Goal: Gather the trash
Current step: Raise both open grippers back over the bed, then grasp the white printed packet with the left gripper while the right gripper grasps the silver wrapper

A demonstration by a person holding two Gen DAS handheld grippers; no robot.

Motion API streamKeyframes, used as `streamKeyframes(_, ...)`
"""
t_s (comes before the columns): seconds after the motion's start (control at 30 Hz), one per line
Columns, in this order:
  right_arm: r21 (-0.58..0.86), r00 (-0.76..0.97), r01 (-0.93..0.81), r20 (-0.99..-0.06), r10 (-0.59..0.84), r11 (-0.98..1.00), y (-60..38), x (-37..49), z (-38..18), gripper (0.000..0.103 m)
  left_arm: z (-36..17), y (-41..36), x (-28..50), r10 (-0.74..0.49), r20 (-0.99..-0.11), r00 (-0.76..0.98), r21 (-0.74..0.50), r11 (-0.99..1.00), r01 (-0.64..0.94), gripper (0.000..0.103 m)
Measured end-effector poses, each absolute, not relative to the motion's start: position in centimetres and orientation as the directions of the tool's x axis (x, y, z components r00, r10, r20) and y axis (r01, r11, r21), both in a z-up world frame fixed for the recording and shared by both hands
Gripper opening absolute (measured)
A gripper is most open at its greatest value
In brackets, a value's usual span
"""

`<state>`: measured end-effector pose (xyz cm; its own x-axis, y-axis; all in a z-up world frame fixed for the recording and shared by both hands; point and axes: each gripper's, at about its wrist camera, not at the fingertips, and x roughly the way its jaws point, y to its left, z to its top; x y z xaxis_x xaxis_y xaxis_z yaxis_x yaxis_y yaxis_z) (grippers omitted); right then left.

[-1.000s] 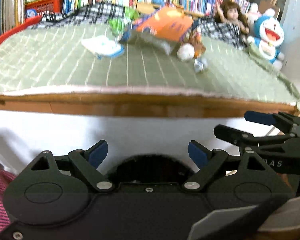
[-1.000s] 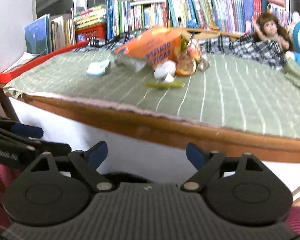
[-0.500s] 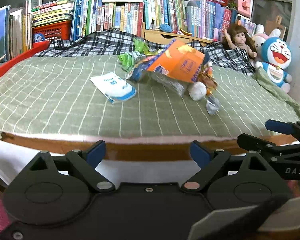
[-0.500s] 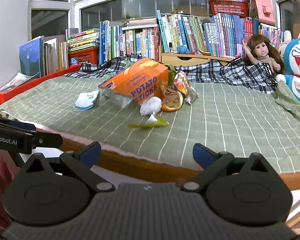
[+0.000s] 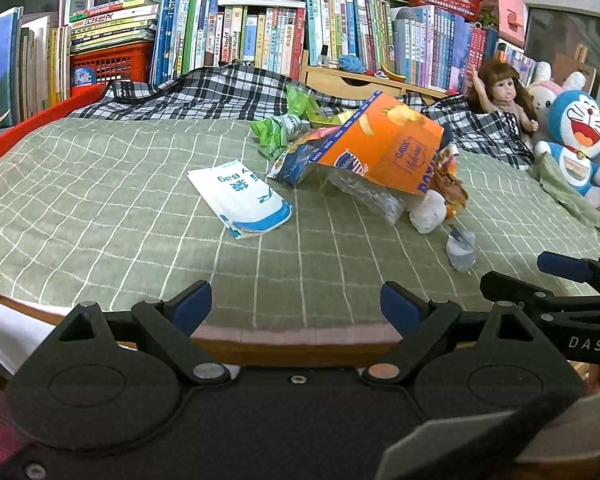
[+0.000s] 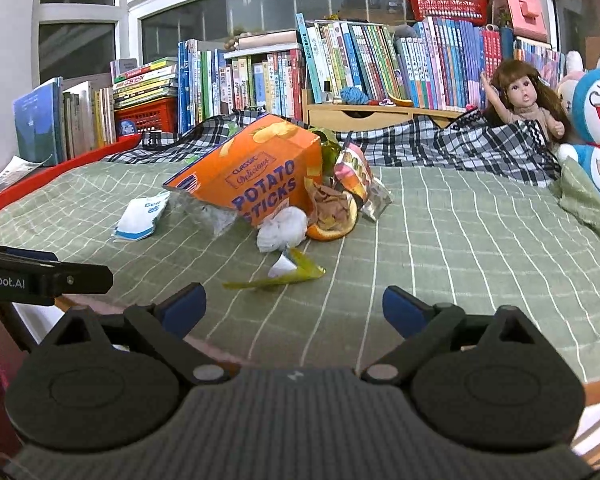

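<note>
The trash sits in a loose heap in the middle of the bed (image 5: 100,208), on the green checked cover: an orange potato sticks box (image 6: 256,172) leaning over a clear plastic wrapper (image 5: 372,196), a crumpled white tissue (image 6: 280,228) touching an orange peel (image 6: 332,220), a snack packet (image 6: 360,180) behind them, and green wrappers (image 5: 284,128) at the back. A white and blue bag (image 5: 240,196) lies apart to the left of the heap, and a yellow-green strip with a paper scrap (image 6: 284,272) lies nearest my right tongs (image 6: 294,308). Both my left tongs (image 5: 296,306) and the right ones are spread wide with nothing between them, hovering over the near edge of the bed, well short of the heap. I judge the collecting not yet begun. The risks I see: the box rests on other pieces, so pulling one from under it could tip it and scatter the rest; the thin strip and flat bag lie flush on soft cloth, so the tongs may pinch the cover instead; the peel may spill crumbs. The doll (image 6: 524,96) and plush toys (image 5: 576,140) at the right are not trash and must stay.
</note>
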<state>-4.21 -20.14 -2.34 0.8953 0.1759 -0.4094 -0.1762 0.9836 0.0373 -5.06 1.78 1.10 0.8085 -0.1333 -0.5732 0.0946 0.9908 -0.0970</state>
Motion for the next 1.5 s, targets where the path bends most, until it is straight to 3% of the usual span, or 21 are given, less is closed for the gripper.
streamKeyframes(0.27,-0.030,0.900,-0.194,-0.404,0.166,0.980,-18.9,-2.4,-2.7,0.096,0.6,2.1,-2.2,-0.088,-0.555,0.827,-0.103,0.994,0.036,0.091)
streamKeyframes(0.57,-0.080,0.901,-0.200,-0.406,0.151,0.977,-17.3,-1.4,-3.9,0.096,-0.3,4.3,2.7,-0.026,-0.562,0.827,-0.231,0.965,-0.127,0.092)
streamKeyframes(0.87,-0.071,0.904,-0.181,-0.406,0.137,0.981,-17.0,-0.9,-4.2,0.092,-0.8,3.1,5.8,0.040,-0.545,0.837,-0.171,0.973,-0.157,0.095)
streamKeyframes(0.93,-0.063,0.909,-0.163,-0.398,0.125,0.985,-17.1,-0.8,-4.3,0.087,-1.0,2.9,6.0,0.047,-0.538,0.842,-0.152,0.977,-0.152,0.085)
streamKeyframes(1.0,-0.054,0.917,-0.129,-0.387,0.098,0.990,-17.3,-0.7,-4.3,0.082,-1.2,2.5,5.8,0.079,-0.519,0.851,-0.098,0.984,-0.151,0.057)
streamKeyframes(1.07,-0.044,0.920,-0.115,-0.382,0.090,0.992,-17.5,-0.7,-4.4,0.079,-1.5,2.1,5.3,0.092,-0.503,0.859,-0.046,0.990,-0.133,0.053)
streamKeyframes(1.17,-0.040,0.917,-0.118,-0.388,0.093,0.992,-17.7,-0.5,-4.5,0.075,-1.4,2.1,4.1,0.069,-0.484,0.872,-0.064,0.991,-0.114,0.044)
streamKeyframes(1.3,-0.042,0.919,-0.114,-0.384,0.090,0.993,-17.7,-0.5,-4.3,0.057,-0.5,2.3,2.6,0.049,-0.460,0.886,-0.093,0.990,-0.103,0.027)
streamKeyframes(1.43,-0.032,0.921,-0.104,-0.380,0.084,0.994,-17.9,-1.0,-4.1,0.041,0.0,2.3,1.5,0.030,-0.464,0.885,-0.099,0.991,-0.086,0.024)
streamKeyframes(1.5,-0.026,0.922,-0.101,-0.377,0.084,0.995,-18.1,-1.3,-4.0,0.040,0.1,2.2,0.6,0.027,-0.463,0.886,-0.097,0.992,-0.081,0.024)
